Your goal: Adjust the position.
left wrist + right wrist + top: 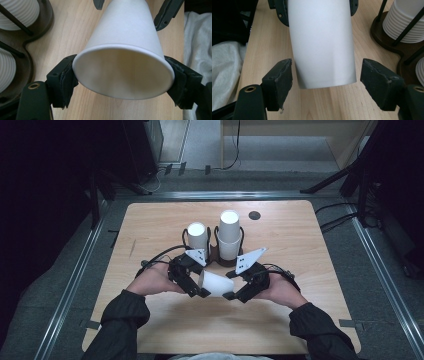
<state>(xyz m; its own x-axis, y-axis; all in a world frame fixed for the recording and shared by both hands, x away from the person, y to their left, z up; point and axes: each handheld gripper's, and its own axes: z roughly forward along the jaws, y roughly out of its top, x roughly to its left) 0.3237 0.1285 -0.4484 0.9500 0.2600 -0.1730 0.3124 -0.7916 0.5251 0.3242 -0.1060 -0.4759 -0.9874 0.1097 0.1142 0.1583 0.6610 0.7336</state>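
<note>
We list one white tapered paper cup (216, 284), lying on its side above the light wooden table (300, 235), between our two grippers. Our left gripper (123, 77) is clamped on the cup's wide rim, pads pressing both sides. Our right gripper (325, 80) stands apart around the cup's narrow base end, with gaps showing beside both pads. Behind, a dark wooden cup rack (216, 254) holds two stacks of white ribbed cups (229, 234).

Cup stacks (229, 234) in dark holder (216, 254)
</note>
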